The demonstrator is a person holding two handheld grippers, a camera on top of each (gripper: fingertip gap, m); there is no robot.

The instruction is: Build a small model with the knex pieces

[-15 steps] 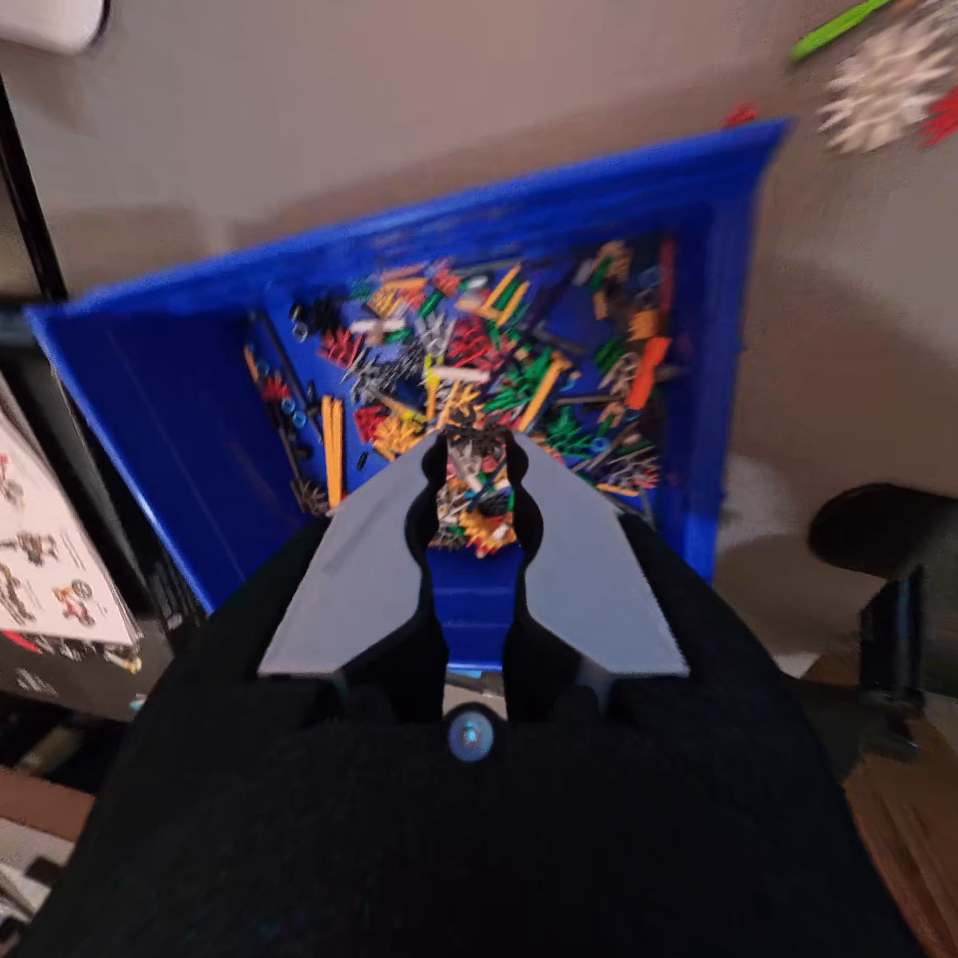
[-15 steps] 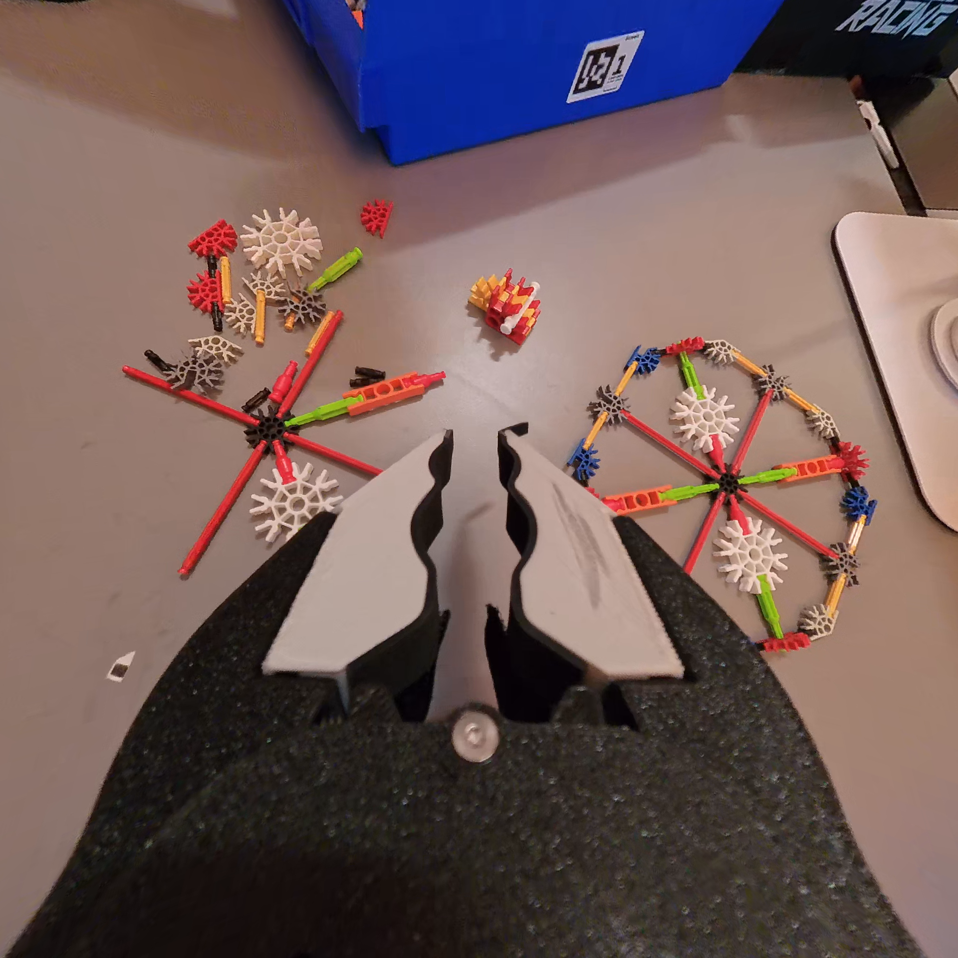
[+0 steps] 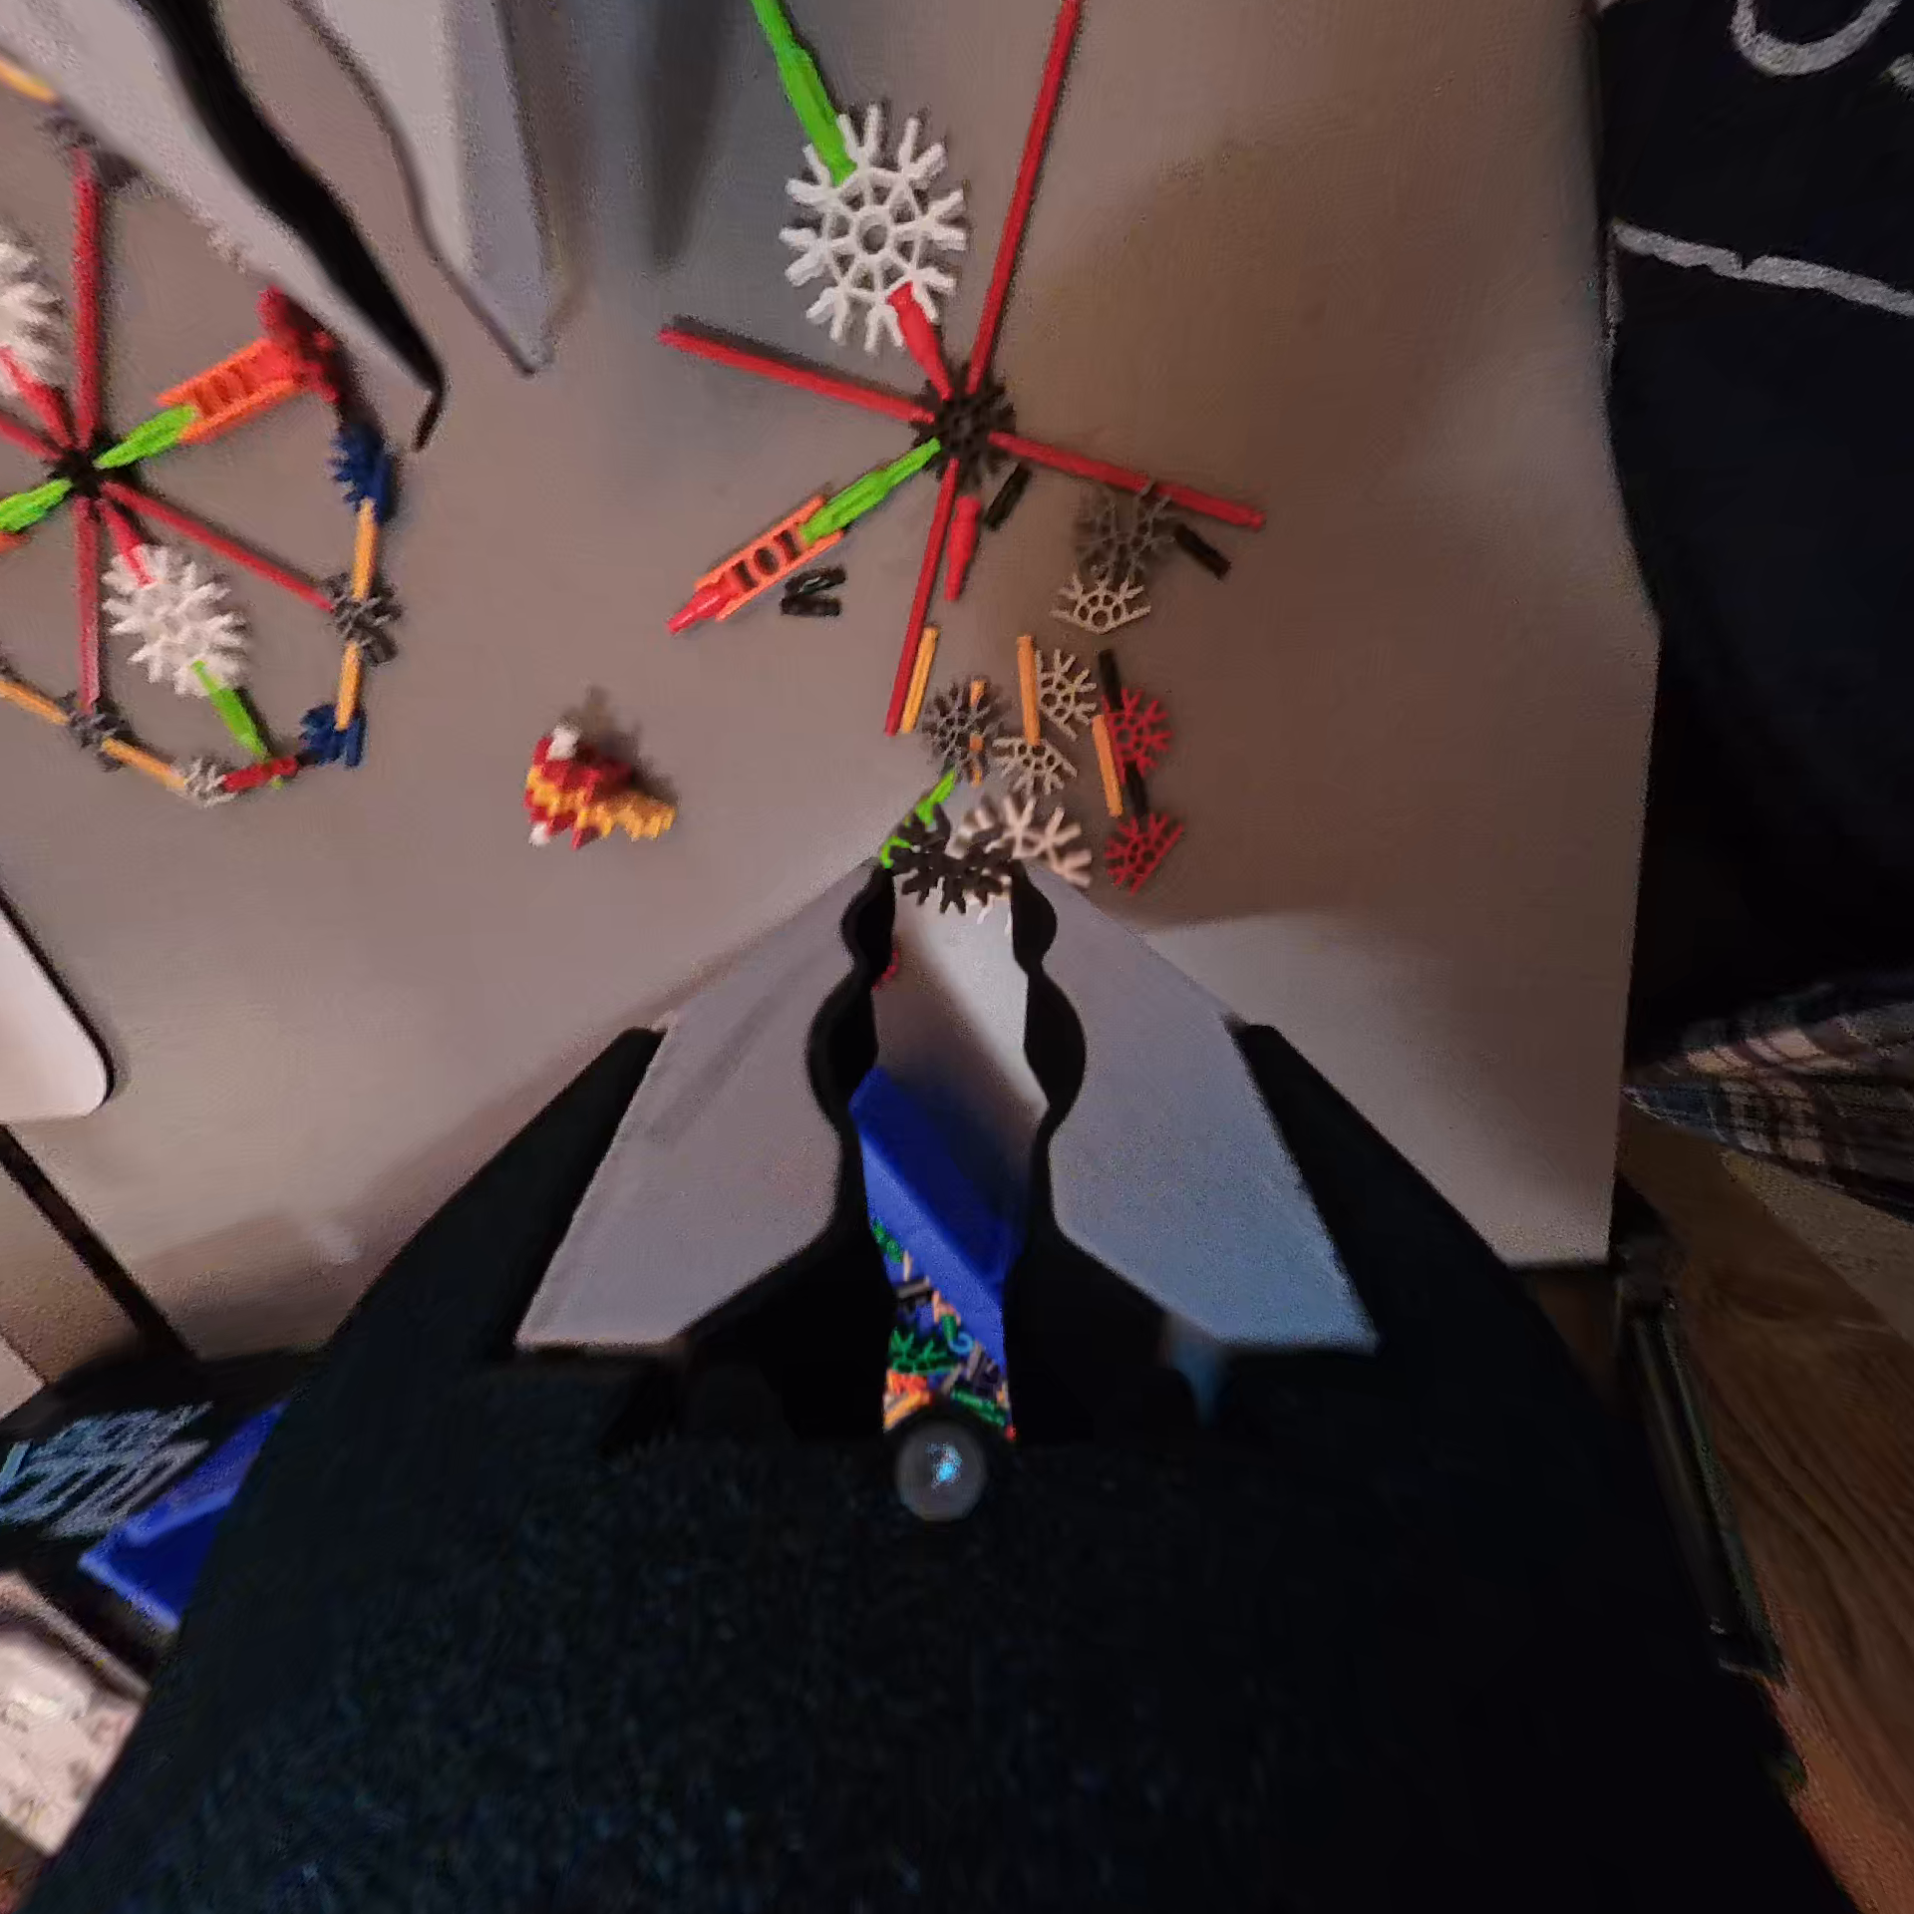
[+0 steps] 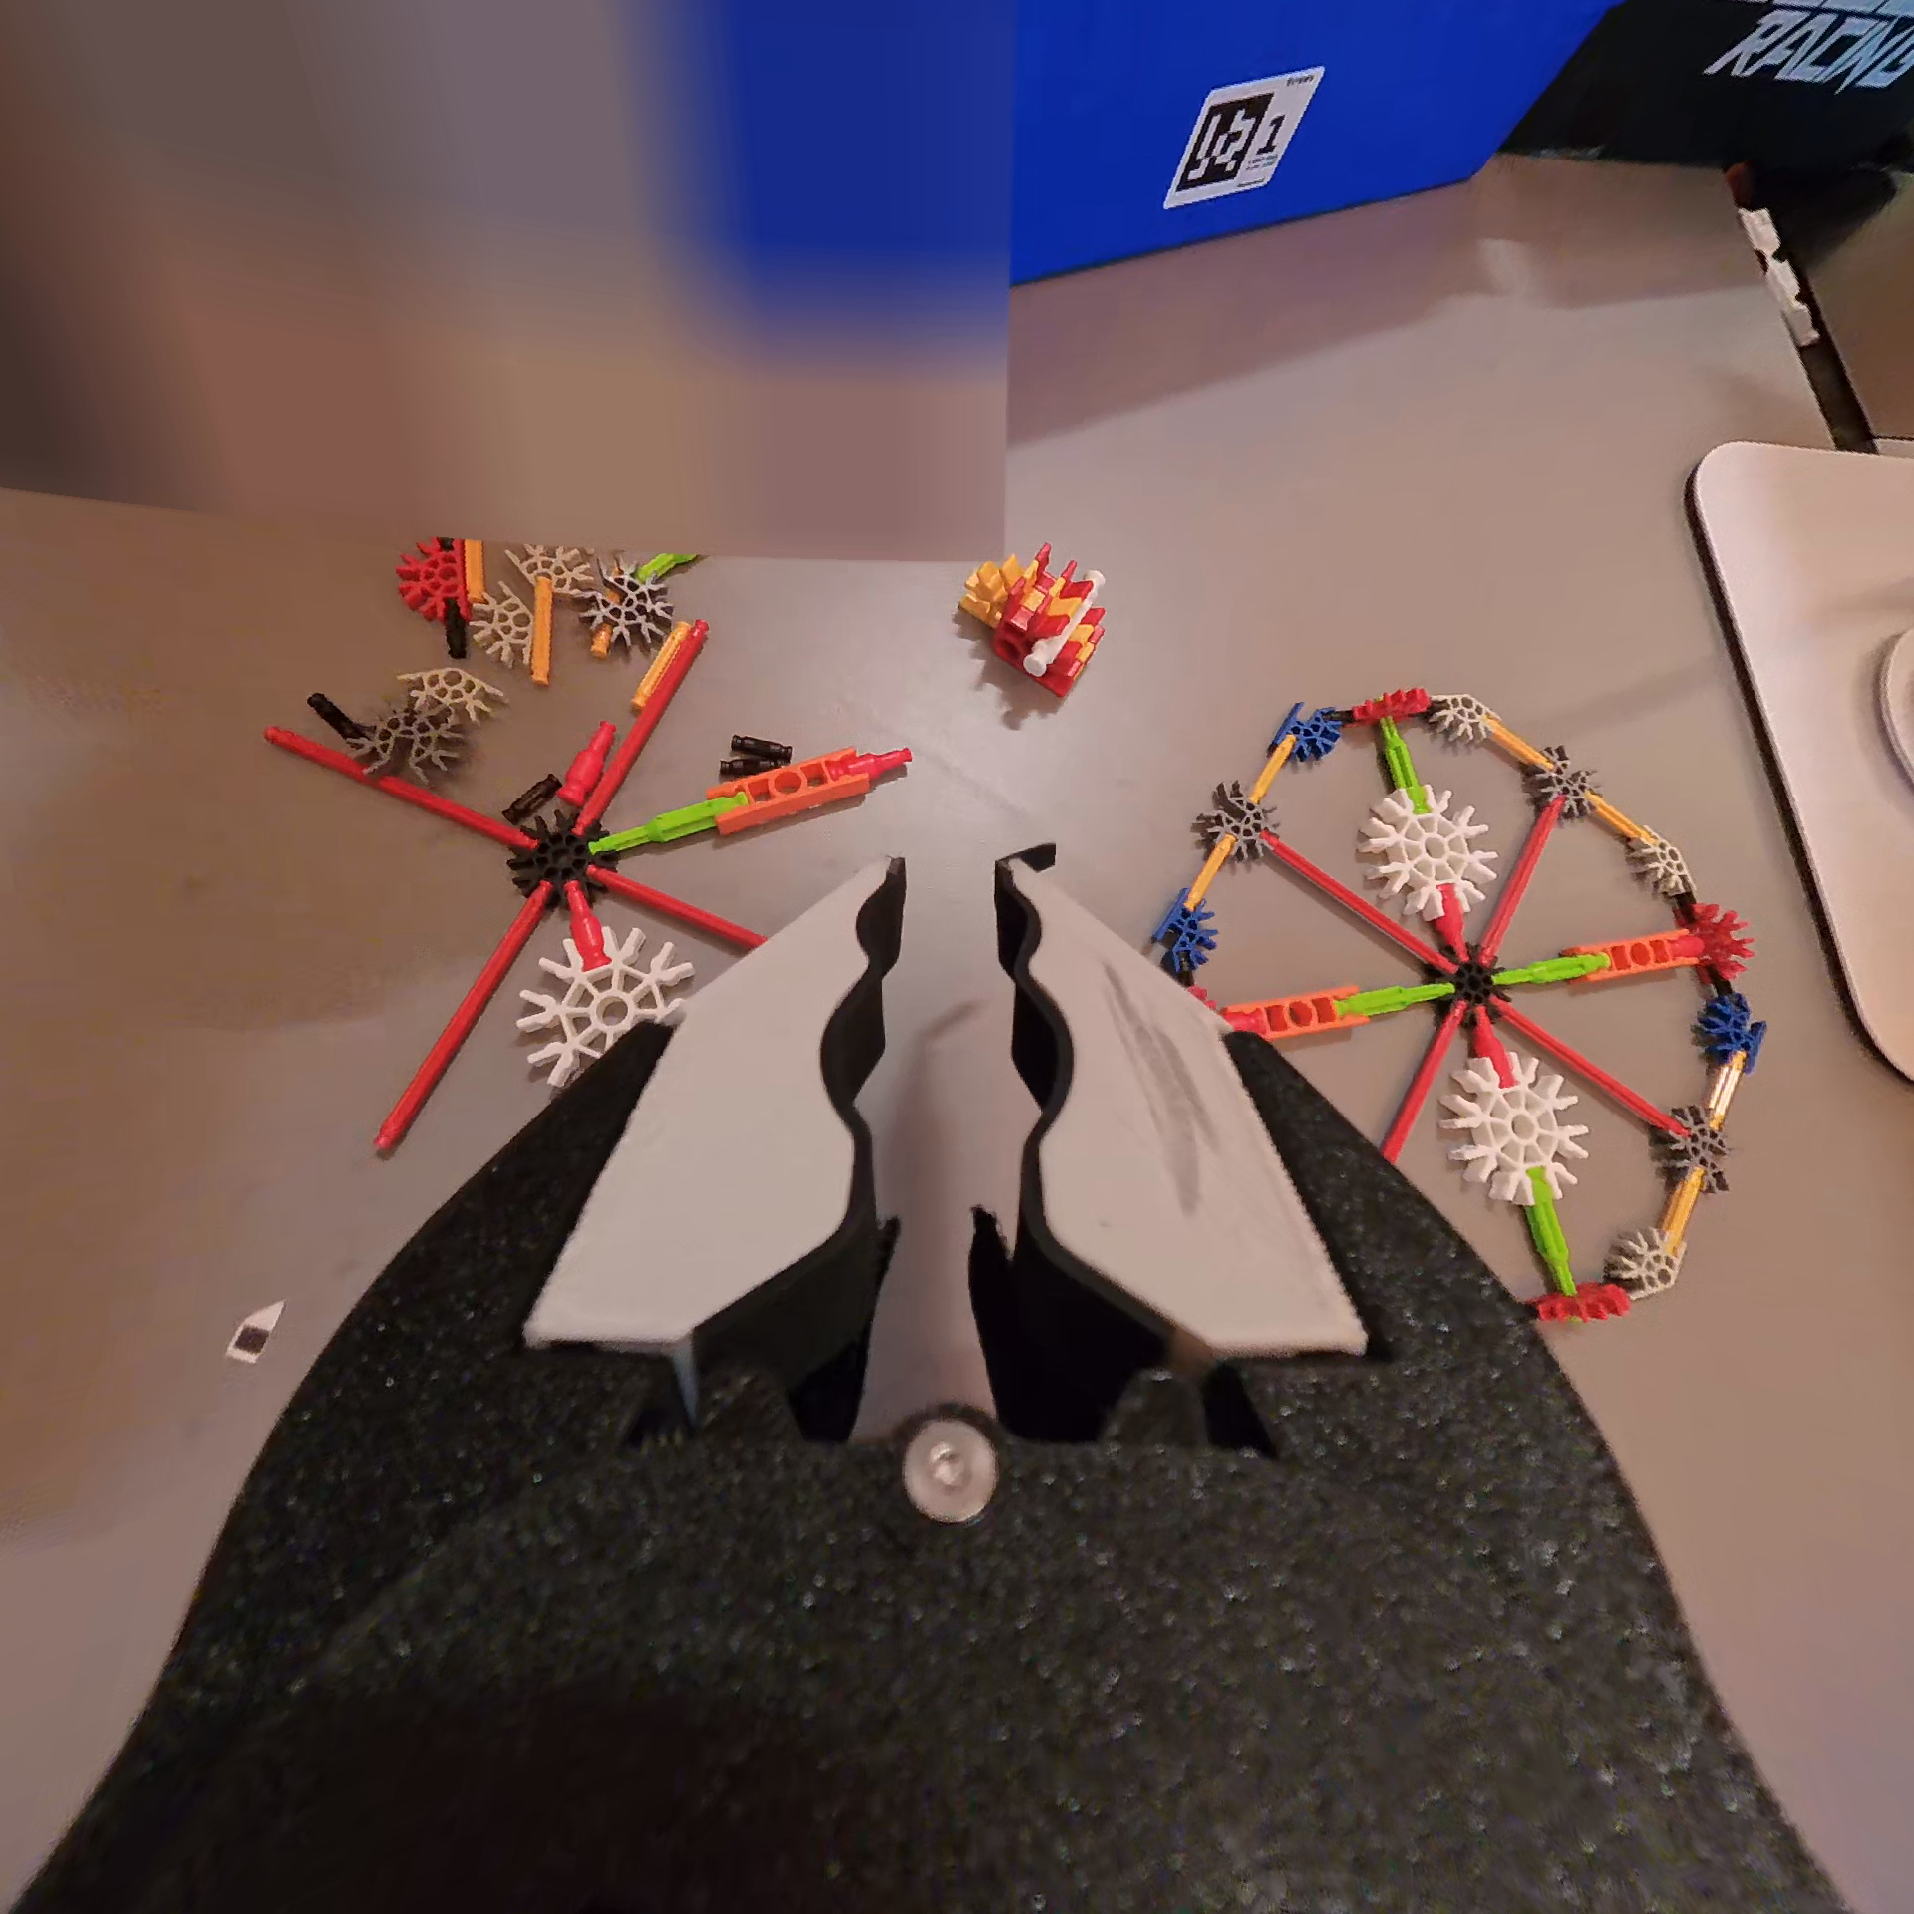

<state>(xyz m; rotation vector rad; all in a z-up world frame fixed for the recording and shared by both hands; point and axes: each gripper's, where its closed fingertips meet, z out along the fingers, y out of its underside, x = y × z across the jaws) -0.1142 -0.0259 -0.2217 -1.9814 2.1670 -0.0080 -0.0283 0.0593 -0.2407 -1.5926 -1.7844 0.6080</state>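
Left claw (image 3: 951, 880) grips a black snowflake connector (image 3: 948, 865) above the grey table (image 3: 1346, 518)

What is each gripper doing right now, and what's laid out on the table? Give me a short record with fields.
Left gripper: jaws closed on a dark connector, just above the loose pieces
Right gripper: jaws open, holding nothing, over the grey table
Left of right gripper: partial wheel, black hub with red spokes
Right of right gripper: finished wheel
Ahead: red and yellow cluster, then the blue bin
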